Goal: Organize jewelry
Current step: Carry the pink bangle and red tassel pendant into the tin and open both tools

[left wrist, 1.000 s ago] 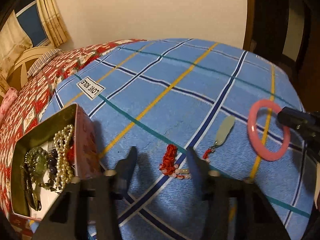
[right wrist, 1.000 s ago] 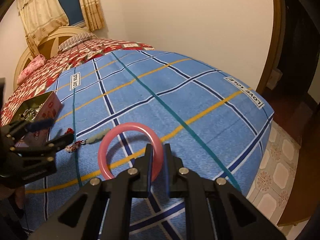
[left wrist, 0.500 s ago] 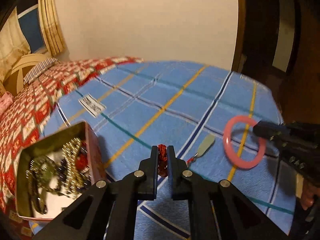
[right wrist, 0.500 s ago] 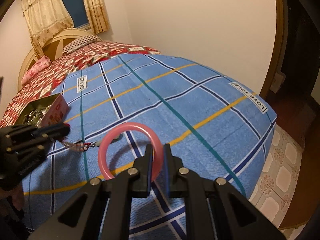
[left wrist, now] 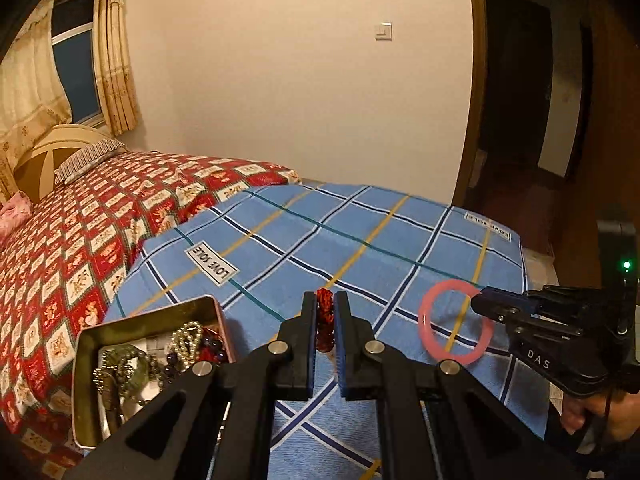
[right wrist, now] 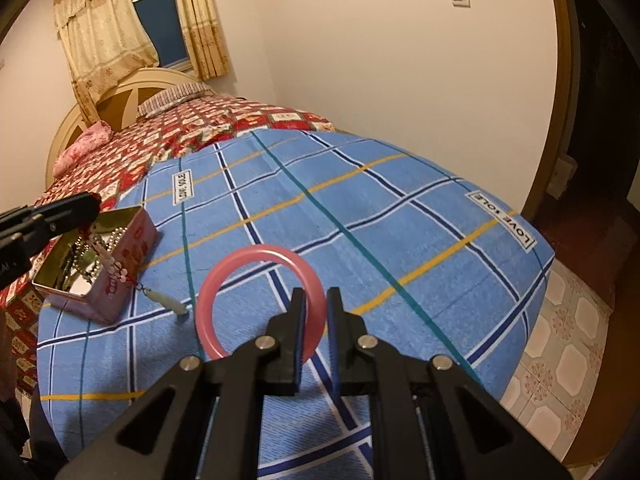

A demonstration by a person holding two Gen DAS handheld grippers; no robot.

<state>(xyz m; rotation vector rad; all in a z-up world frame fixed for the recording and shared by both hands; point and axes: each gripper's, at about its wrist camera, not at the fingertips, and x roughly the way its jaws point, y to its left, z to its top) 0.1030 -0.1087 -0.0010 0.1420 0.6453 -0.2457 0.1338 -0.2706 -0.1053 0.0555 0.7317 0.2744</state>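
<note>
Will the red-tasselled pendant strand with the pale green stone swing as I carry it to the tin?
Probably: the strand hangs limp from the left gripper, its stone trailing low. It may snag the tin rim.

Left gripper (left wrist: 325, 320) clamped on red tassel (left wrist: 325, 312), centre frame. Open tin (left wrist: 86, 364) of beads at 8 o'clock. Right gripper (left wrist: 480, 305) pinching pink bangle (left wrist: 430, 340) at 3 o'clock.

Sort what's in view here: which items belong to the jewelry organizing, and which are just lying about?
Job:
- red tassel pendant, clamped in left gripper
- pink bangle, clamped in right gripper
- tin box already holding bead necklaces

Lying about:
- striped pillow
- pink bundle by the headboard
</note>
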